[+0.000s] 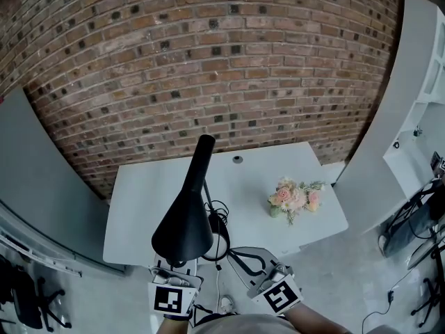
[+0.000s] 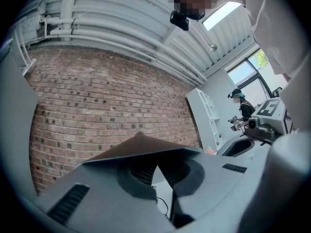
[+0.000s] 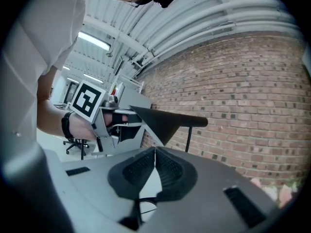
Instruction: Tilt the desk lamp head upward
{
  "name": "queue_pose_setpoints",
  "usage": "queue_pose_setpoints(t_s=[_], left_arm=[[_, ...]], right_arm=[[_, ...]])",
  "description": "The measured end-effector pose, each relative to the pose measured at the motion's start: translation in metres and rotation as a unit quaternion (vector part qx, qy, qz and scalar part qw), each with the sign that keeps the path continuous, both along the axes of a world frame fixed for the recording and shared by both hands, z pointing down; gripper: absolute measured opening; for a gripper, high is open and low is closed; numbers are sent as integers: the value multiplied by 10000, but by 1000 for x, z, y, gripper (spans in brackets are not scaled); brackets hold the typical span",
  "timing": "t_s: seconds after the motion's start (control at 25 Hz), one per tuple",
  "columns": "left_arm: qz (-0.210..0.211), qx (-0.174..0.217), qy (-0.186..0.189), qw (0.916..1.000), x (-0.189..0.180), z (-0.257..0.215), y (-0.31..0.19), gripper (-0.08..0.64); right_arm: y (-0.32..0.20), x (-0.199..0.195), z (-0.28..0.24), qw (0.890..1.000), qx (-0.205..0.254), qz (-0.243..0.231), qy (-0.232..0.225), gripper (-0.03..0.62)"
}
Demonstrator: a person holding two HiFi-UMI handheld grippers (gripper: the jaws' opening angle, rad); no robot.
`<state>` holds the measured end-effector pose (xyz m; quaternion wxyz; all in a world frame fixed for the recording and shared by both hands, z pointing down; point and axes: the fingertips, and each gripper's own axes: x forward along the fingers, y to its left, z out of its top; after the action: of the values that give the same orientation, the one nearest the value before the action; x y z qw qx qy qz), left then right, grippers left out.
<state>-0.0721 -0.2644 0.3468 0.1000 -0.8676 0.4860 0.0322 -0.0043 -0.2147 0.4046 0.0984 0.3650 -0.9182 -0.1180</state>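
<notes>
Desk lamp head (image 1: 182, 228): narrow end toward 12 o'clock.
Left gripper (image 2: 156, 165): we see jaws pinched on its rim.
Right gripper (image 3: 154, 150): jaws together, empty, at 4 o'clock.

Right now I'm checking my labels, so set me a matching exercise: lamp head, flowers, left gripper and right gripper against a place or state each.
1 lamp head
2 flowers
3 left gripper
4 right gripper

A jaws together, nothing between them
B black, held at its rim
C pink, lying on the white table
D closed on the lamp head

Pairs: 1-B, 2-C, 3-D, 4-A
</notes>
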Motion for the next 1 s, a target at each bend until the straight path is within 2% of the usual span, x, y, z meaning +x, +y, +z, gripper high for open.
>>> queue_pose_setpoints(t_s=[0.48, 1.0], left_arm=[[-196, -271, 25, 9994, -13, 19, 26, 6], [-550, -401, -17, 9977, -29, 30, 71, 6]], right_arm=[[22, -10, 1, 9998, -70, -178, -58, 18], [60, -21, 5, 9985, -187, -501, -123, 18]])
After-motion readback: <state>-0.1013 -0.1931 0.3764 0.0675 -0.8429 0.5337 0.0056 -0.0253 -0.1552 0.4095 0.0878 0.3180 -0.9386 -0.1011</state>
